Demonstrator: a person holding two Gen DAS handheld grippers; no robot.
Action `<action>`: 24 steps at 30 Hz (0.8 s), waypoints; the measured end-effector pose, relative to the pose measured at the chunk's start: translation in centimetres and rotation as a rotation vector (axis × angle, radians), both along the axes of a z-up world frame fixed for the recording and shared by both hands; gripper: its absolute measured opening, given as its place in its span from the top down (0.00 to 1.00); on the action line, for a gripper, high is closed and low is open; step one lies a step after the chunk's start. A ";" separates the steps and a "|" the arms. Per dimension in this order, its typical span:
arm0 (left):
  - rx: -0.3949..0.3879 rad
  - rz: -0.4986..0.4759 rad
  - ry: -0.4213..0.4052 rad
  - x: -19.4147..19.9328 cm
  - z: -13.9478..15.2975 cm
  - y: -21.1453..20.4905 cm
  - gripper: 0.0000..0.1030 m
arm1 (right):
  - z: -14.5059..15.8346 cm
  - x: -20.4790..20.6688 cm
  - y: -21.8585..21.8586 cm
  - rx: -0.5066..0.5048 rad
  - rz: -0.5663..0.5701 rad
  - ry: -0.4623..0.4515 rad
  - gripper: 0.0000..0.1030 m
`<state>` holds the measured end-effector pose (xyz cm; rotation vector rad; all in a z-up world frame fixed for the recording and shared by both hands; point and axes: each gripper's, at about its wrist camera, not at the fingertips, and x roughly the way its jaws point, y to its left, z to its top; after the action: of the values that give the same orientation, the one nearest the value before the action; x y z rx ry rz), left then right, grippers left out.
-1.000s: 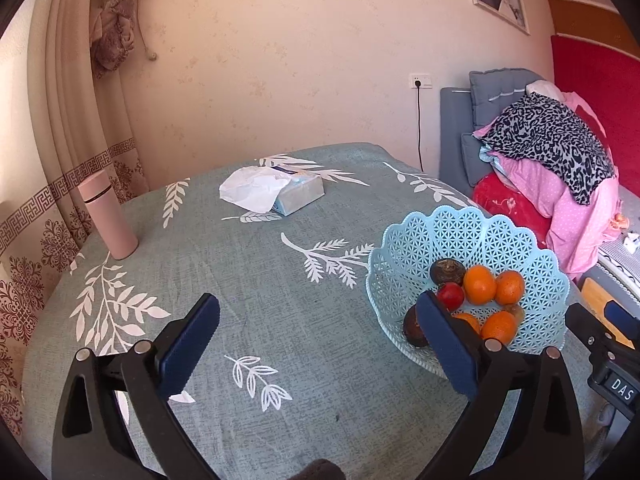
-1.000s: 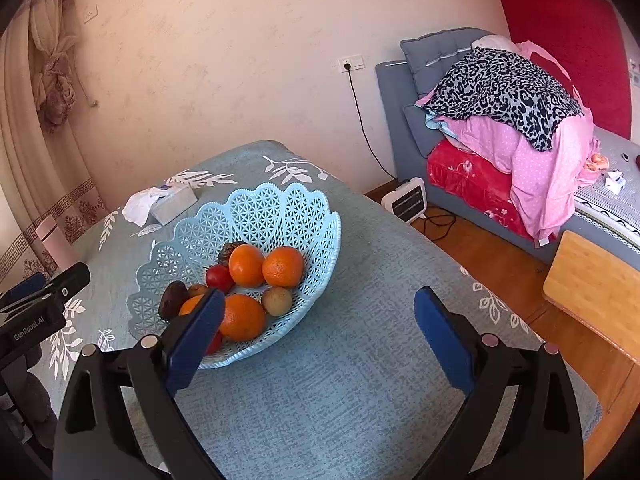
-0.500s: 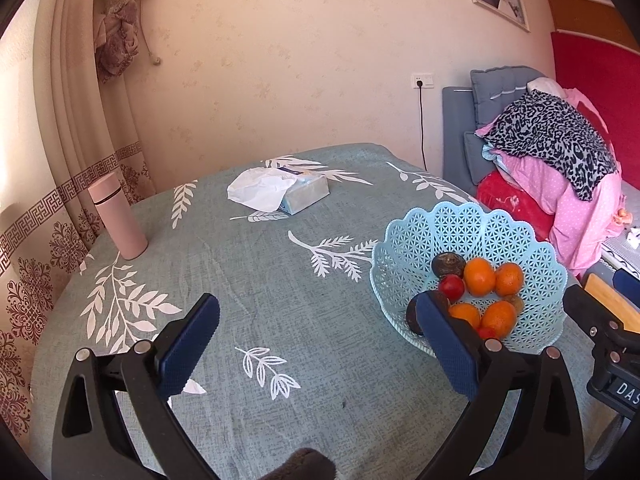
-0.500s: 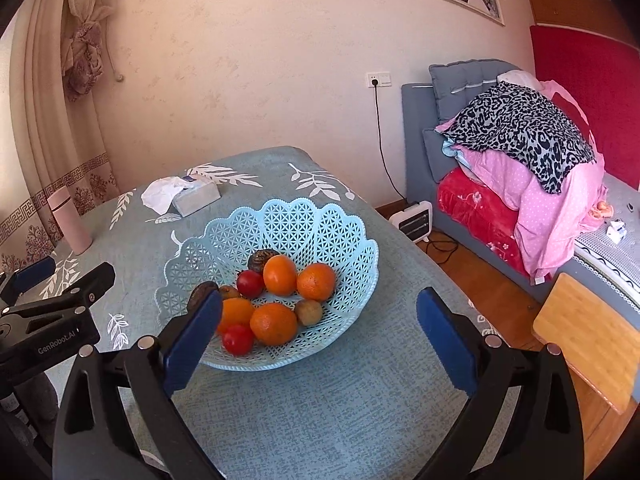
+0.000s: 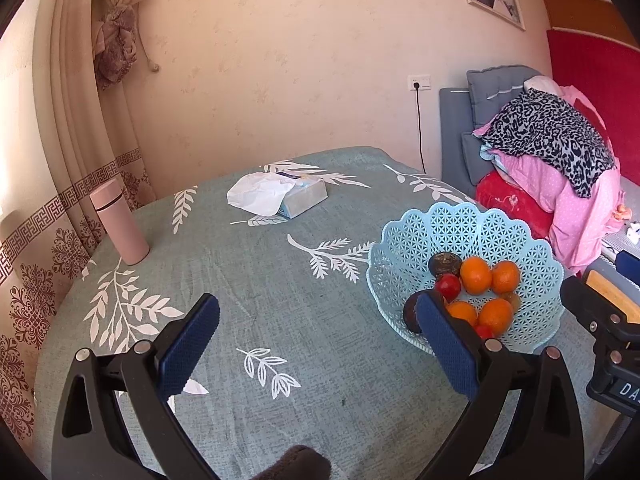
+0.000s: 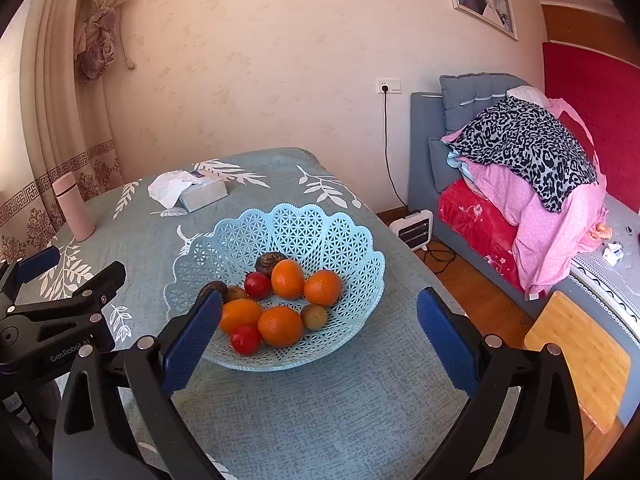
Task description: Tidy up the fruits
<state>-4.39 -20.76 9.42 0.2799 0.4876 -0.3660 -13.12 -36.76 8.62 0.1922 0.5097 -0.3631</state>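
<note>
A pale blue lattice basket (image 6: 316, 236) (image 5: 472, 232) stands on the table's right half. Inside lie several oranges (image 6: 287, 279) (image 5: 475, 275), two red fruits (image 6: 257, 284), small brownish fruits (image 6: 314, 316) and dark ones (image 6: 271, 261). My right gripper (image 6: 318, 334) hangs open above the near rim of the basket, nothing between its blue pads. My left gripper (image 5: 318, 338) is open too, over bare cloth left of the basket; its right finger (image 5: 444, 340) overlaps the basket's left edge. The left gripper's body (image 6: 60, 312) shows at the left of the right wrist view.
A teal tablecloth with white leaf print (image 5: 248, 280) covers the table. A pink flask (image 5: 118, 226) stands at the far left, a tissue box (image 5: 288, 196) at the back. Beyond the right edge: a heater (image 6: 414, 230), a sofa with piled clothes (image 6: 528, 168), a wooden board (image 6: 580, 356).
Both grippers have drawn back and risen a little, so the basket and fruit look smaller and lower. The right view has swung so the basket sits more centred. Both stay open.
</note>
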 end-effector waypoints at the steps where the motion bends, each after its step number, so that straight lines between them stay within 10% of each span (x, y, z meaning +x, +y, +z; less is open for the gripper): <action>1: -0.001 -0.001 0.000 -0.1 0.1 0.0 0.05 | 0.0 0.0 0.1 0.000 0.002 0.003 0.04; 24: 0.012 -0.017 0.005 -0.3 -0.2 -0.5 0.05 | -0.9 0.5 0.2 -0.002 0.014 0.031 0.04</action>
<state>-4.74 -21.25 9.20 0.2949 0.4925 -0.3806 -12.58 -36.58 7.69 0.1813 0.5408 -0.3529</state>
